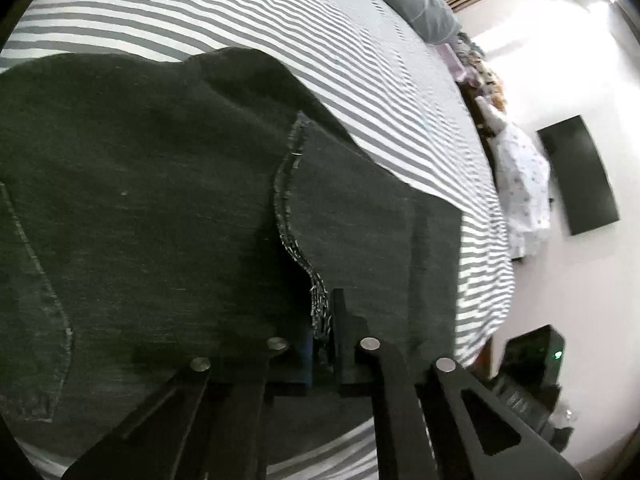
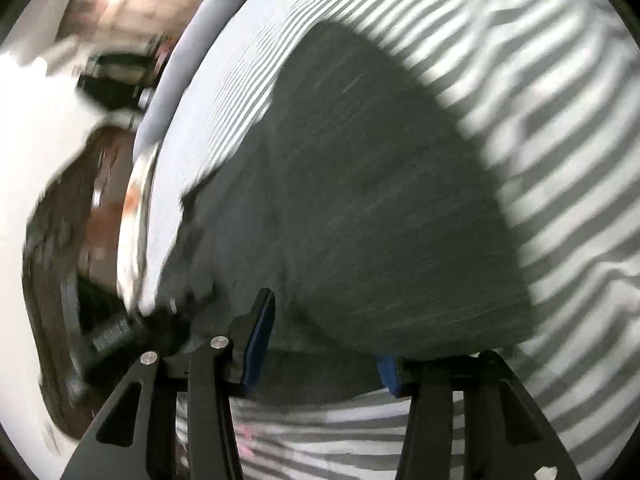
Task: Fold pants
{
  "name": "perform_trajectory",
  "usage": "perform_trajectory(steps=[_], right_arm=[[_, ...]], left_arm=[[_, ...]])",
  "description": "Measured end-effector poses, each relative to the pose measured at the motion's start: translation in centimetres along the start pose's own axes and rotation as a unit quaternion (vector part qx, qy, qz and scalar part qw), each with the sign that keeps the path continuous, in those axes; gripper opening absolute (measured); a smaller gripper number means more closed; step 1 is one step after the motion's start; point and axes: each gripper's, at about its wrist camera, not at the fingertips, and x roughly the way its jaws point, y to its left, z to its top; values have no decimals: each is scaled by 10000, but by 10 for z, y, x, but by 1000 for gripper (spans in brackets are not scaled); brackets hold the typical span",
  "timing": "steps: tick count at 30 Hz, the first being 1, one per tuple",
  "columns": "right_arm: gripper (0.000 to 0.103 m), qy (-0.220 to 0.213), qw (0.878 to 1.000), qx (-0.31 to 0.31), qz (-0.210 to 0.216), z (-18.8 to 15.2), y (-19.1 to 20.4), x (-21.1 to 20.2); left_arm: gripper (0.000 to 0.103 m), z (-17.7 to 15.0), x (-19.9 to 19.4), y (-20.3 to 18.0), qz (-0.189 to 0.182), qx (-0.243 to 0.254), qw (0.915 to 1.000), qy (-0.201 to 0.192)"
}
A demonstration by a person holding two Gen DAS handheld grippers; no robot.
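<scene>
A home bedroom: striped bedsheet [image 1: 360, 80], grey pillow [image 1: 416, 4], wall-mounted television [image 1: 580, 176].

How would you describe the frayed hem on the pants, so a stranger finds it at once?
Start at the striped bedsheet. On it lie dark pants. The frayed hem is the ragged, pale-threaded edge crossing the smooth dark cloth, running down into the shut left claw.
</scene>
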Motion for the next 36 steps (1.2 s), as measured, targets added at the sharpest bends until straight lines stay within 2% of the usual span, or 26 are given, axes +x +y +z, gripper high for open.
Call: perform_trajectory(steps=[4, 6, 7, 8, 9, 11, 16, 22, 25, 28, 31, 36], right_arm=[[43, -236, 9978, 598, 176, 11, -21, -15], [38, -256, 9976, 640, 89, 13, -21, -17], [34, -247, 9978, 619, 59, 12, -21, -17], [20, -237, 9981, 562, -23, 12, -20, -18], [14, -212, 9985, 498, -117, 12, -18, -17], [13, -155, 9991, 378, -150, 11, -14, -16], [13, -109, 9989, -188, -417, 7, 4, -18], [15, -15, 9950, -652, -756, 0, 19, -12], [28, -76, 9933, -592, -989, -2, 14, -13], [29, -84, 9947, -405, -939, -2, 4, -17], [29, -63, 9952, -300, -930, -1, -1, -20], [30, 92, 9908, -534, -1243, -1, 4, -18]], left_arm=[[5, -4, -7, -5, -5, 103, 9999, -123], [5, -5, -8, -10, 42, 191, 9997, -161], [5, -5, -10, -12, 53, 216, 9996, -189], [5, -5, -12, -13, 64, 234, 9994, -227], [4, -5, -14, -14, 53, 232, 9994, -255], [4, -5, -17, -15, 61, 230, 9993, -283], [4, -9, -34, -21, 158, 441, 9981, -402], [4, -18, -47, -7, 254, 416, 9976, -484], [4, -21, -39, 8, 433, 287, 9977, -434], [4, -24, -30, 22, 615, 131, 9973, -390], [4, -25, -27, 22, 686, 183, 9967, -393], [4, -26, -21, 16, 884, 410, 9945, -380]])
